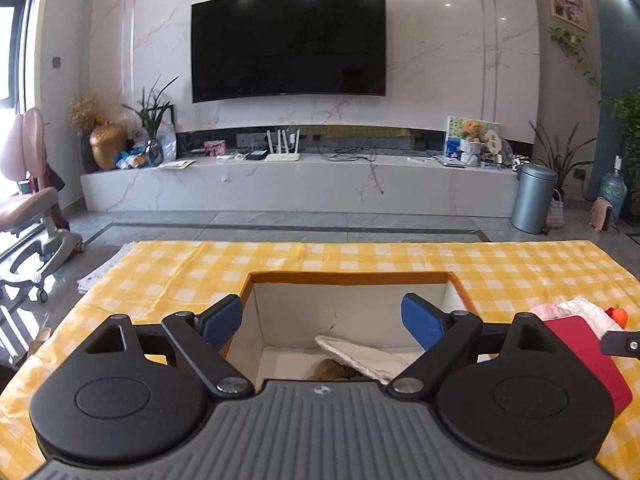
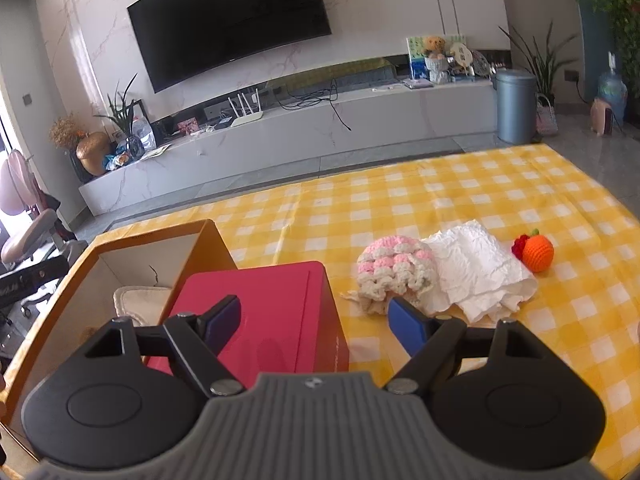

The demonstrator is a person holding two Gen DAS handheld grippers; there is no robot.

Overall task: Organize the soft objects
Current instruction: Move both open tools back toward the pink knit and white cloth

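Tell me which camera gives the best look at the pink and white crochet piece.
The right wrist view. There the crochet piece lies in full sight on the checked cloth, against the white paper beside the red box. The left wrist view shows only a small pink sliver at the right edge, behind the red box and partly cut off by the gripper body.

The left gripper hangs over an open cardboard box, its blue pads spread wide with nothing between them. Inside the box a white cloth lies across something brown and fuzzy. The box stands on a table with a yellow checked cloth. To the right lie a red box, a pink knit piece, a white tissue and an orange ball. A dark TV hangs on the marble wall beyond.
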